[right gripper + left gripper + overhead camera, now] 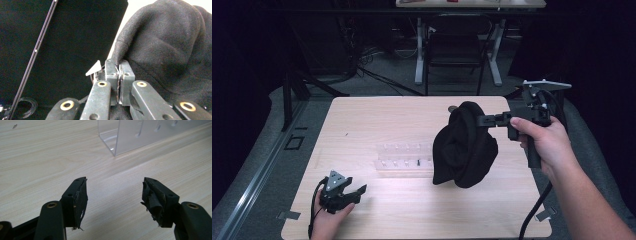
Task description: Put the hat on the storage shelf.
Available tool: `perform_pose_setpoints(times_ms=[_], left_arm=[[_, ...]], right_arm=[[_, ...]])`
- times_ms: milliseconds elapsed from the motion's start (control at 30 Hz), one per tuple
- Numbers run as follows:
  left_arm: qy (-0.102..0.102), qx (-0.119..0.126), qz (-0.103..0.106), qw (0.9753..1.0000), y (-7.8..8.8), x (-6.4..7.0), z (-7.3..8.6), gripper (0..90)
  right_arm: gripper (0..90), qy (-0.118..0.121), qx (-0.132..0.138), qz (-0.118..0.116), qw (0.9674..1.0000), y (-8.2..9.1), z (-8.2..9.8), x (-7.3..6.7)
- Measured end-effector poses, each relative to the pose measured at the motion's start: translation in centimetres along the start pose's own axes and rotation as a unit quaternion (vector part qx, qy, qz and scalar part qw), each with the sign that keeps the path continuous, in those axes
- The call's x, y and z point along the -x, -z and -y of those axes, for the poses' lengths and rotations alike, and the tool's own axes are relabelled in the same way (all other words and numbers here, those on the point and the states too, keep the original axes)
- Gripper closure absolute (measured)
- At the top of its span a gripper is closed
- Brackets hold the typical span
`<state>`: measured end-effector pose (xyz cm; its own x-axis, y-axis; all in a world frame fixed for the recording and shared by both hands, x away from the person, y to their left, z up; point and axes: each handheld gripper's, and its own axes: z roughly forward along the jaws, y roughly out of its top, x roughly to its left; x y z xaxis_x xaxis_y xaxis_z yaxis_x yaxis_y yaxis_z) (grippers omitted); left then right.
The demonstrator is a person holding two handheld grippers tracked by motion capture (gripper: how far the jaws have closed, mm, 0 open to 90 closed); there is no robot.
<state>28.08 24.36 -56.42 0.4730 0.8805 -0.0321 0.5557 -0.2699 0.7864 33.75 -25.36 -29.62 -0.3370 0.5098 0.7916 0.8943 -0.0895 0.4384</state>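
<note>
A black cloth (463,146) hangs in a bunch above the right half of the wooden table (362,125). My right gripper (483,120) is shut on its upper edge, held up by a hand at the right. In the right gripper view the cloth (170,47) bulges past the closed jaws of the right gripper (119,65). My left gripper (360,192) rests low at the table's front left corner, open, with nothing between its jaws. In the left gripper view the left gripper (115,195) points over bare wood toward a clear plastic rack (147,133).
The clear plastic rack (404,158) lies near the table's middle, partly behind the hanging cloth. A small round dark object (452,108) sits at the far edge. A chair (455,47) and desk legs stand beyond the table. Cables trail from both grippers.
</note>
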Motion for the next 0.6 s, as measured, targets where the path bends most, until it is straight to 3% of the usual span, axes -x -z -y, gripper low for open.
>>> perform_pose_setpoints(times_ms=[600], left_arm=[[0.002, -0.001, 0.003, 1.0000, 0.0, -0.1, 0.0, 37.2]], right_arm=[[88.1, -0.013, 0.010, 0.015, 0.9998, -2.4, -2.3, 0.6]])
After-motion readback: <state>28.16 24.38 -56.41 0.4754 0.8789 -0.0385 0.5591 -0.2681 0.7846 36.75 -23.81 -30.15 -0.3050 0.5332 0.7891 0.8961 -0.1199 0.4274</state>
